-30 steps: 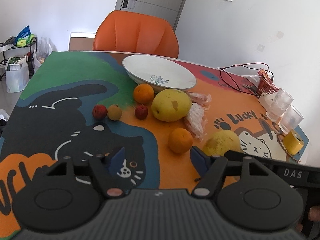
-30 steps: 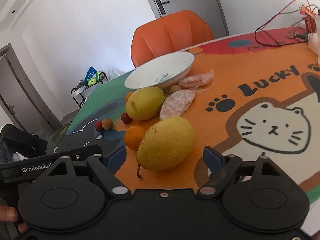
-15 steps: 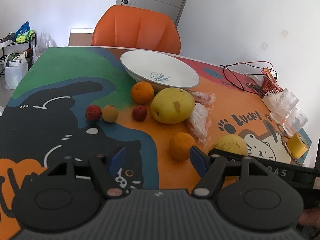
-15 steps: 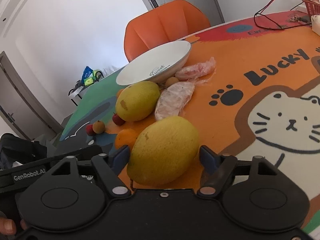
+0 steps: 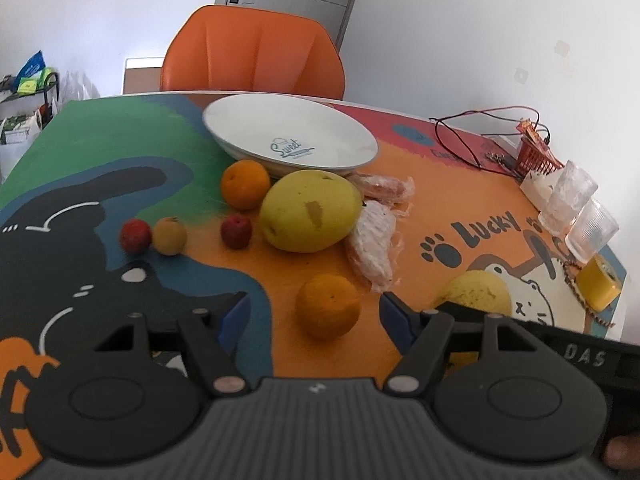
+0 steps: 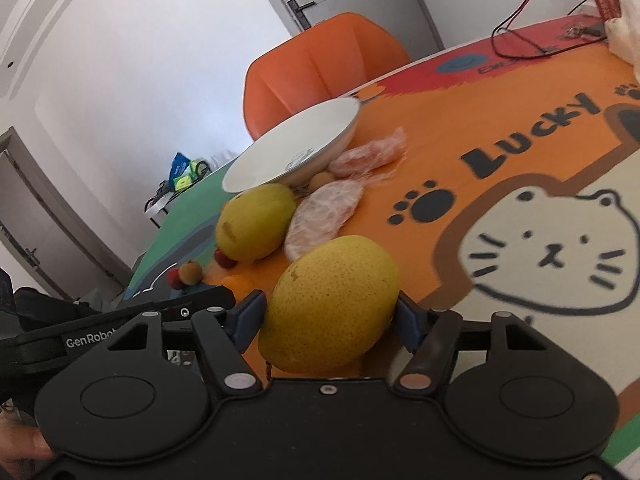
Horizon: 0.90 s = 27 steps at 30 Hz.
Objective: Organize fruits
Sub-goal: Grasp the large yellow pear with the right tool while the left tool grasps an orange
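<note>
Two grippers are working over a table (image 5: 100, 136) with a bright cat picture on it. An orange chair (image 5: 252, 44) is standing at the far side. A white bowl (image 5: 256, 128) is sitting near that edge, with nothing in it.

The right gripper (image 6: 330, 312) is squeezing a big yellow pear (image 6: 332, 304); both blue fingers (image 6: 248, 314) are touching its sides. Another yellow pear (image 5: 308, 210) is lying just in front of the bowl. Two wrapped fruit pieces (image 5: 374, 240) are lying beside it.

The left gripper (image 5: 314, 316) is standing wide apart and holding nothing. An orange (image 5: 328, 312) is sitting between its fingers but not touching them. A second orange (image 5: 245, 184) is resting by the bowl. Three little fruits, two red (image 5: 236, 232) and one tan (image 5: 170, 236), are lying to the left. Two clear cups (image 5: 580, 216) are standing at the right edge.
</note>
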Each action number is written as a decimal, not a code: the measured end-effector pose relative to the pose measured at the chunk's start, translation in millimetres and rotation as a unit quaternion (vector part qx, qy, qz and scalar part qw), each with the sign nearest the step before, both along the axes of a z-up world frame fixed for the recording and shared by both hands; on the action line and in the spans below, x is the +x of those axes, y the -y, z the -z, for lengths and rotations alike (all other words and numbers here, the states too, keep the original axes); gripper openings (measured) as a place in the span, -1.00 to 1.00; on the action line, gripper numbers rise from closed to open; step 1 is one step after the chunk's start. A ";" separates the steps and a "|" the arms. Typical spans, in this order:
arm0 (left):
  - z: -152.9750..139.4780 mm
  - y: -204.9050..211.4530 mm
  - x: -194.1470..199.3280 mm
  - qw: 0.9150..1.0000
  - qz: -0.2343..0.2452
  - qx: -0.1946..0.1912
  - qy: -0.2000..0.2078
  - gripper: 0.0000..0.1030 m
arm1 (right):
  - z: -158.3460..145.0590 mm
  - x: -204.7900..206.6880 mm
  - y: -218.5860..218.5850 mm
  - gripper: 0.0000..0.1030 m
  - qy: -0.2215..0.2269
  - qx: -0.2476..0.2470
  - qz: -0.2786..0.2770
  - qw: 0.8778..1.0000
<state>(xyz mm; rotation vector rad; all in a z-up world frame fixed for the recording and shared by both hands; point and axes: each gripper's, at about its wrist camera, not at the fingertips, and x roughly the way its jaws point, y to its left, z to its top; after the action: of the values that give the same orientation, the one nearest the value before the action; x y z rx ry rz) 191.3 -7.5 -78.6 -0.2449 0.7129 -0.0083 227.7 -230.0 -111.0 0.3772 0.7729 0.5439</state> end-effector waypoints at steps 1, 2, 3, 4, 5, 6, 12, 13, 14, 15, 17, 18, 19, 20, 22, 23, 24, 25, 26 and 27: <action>1.2 2.2 1.9 1.000 0.001 0.004 -0.001 0.26 | 0.2 1.2 2.6 0.25 -0.001 0.001 0.002 1.000; 2.7 3.5 3.8 1.000 0.001 0.006 -0.002 0.22 | 0.3 2.3 5.3 0.24 -0.002 0.003 0.004 1.000; 4.3 4.7 6.1 1.000 0.000 0.009 -0.005 0.16 | 0.3 3.0 7.1 0.24 0.000 0.003 0.004 1.000; 6.2 5.6 8.5 1.000 -0.001 0.010 -0.009 0.13 | 0.0 3.5 8.0 0.24 0.003 0.001 0.003 1.000; 7.4 6.1 10.2 1.000 -0.002 0.011 -0.011 0.08 | -0.3 3.9 8.7 0.23 0.006 -0.002 0.003 1.000; 8.3 6.3 11.3 1.000 -0.003 0.011 -0.012 0.05 | -0.7 4.6 9.0 0.23 0.008 -0.003 0.003 1.000; 12.4 4.7 14.8 1.000 -0.010 0.006 -0.017 -0.01 | -2.4 8.4 11.3 0.22 0.014 0.003 -0.001 1.000; 11.9 5.1 14.4 1.000 -0.012 0.008 -0.016 -0.02 | -2.6 9.1 11.1 0.22 0.015 0.002 0.000 1.000; 11.6 5.7 14.3 1.000 -0.012 0.011 -0.015 -0.08 | -2.9 9.8 10.9 0.21 0.016 0.003 0.000 1.000; 11.2 5.3 13.6 1.000 -0.010 0.009 -0.010 -0.22 | -3.3 10.5 10.7 0.21 0.016 0.004 -0.001 1.000; 11.9 3.6 12.9 1.000 -0.012 -0.002 -0.007 -0.28 | -4.5 12.0 9.9 0.21 0.017 0.007 -0.001 1.000; 12.0 3.1 12.7 1.000 -0.013 -0.005 -0.006 -0.29 | -5.2 12.7 9.2 0.21 0.018 0.007 -0.001 1.000; 11.9 2.4 12.2 1.000 -0.012 -0.007 -0.006 -0.29 | -5.7 14.0 8.9 0.18 0.019 0.007 -0.001 1.000; 11.6 1.5 11.4 1.000 -0.011 -0.009 -0.004 -0.30 | -6.9 14.0 8.8 0.15 0.021 0.008 0.001 1.000; 9.7 -0.5 8.8 1.000 -0.010 -0.012 0.003 -0.30 | -8.7 15.8 7.9 0.15 0.023 0.008 -0.002 1.000; 7.9 -0.5 7.9 1.000 -0.010 -0.007 0.007 -0.30 | -8.8 16.8 7.0 0.15 0.024 0.008 -0.003 1.000; 6.0 -1.2 6.7 1.000 -0.012 -0.004 0.010 -0.30 | -9.1 17.1 6.1 0.14 0.026 0.006 -0.005 1.000; 4.2 -2.6 5.9 1.000 -0.013 -0.006 0.014 -0.30 | -9.0 17.6 4.8 0.14 0.028 0.005 -0.006 1.000; 2.4 -3.8 5.5 1.000 -0.013 -0.009 0.016 -0.30 | -8.3 18.2 3.6 0.14 0.027 0.005 -0.008 1.000; 0.1 -5.2 5.0 1.000 -0.014 -0.010 0.020 -0.30 | -7.7 18.5 2.8 0.14 0.025 0.008 -0.010 1.000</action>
<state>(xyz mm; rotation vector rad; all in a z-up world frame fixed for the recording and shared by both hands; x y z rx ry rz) 196.4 -2.3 -78.7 -0.2727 0.6702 0.0056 246.2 -232.8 -103.3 0.3690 0.7243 0.5755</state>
